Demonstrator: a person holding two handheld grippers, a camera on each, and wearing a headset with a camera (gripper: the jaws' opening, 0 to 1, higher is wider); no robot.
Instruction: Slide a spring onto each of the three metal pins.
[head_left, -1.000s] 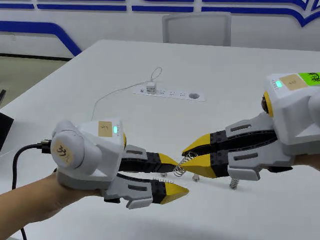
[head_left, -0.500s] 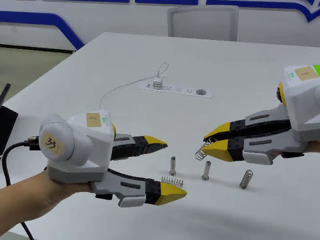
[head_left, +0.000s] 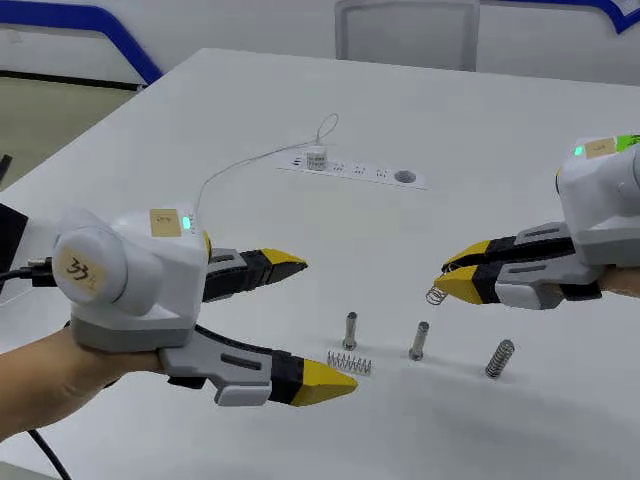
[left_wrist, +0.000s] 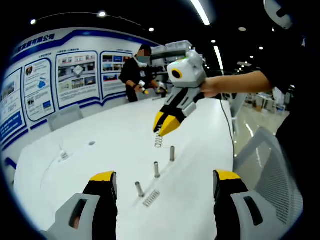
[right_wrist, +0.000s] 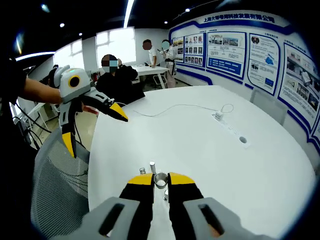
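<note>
Right tool (head_left: 447, 280) clamped on small silver coil spring (head_left: 435, 296), axis near upright, hanging just above and right of the bare middle steel pin (head_left: 419, 340) standing on white surface (head_left: 300, 110); left tool (head_left: 330, 323) gapes empty, farther off.

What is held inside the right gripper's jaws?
A spring, clamped at the right gripper's tips. Its free end hangs out below, while the pinched coils are covered by the yellow tips.

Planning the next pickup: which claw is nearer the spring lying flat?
Left. The left claw sits open beside the flat spring; the right claw, gripping another spring, hovers above the pins.
</note>
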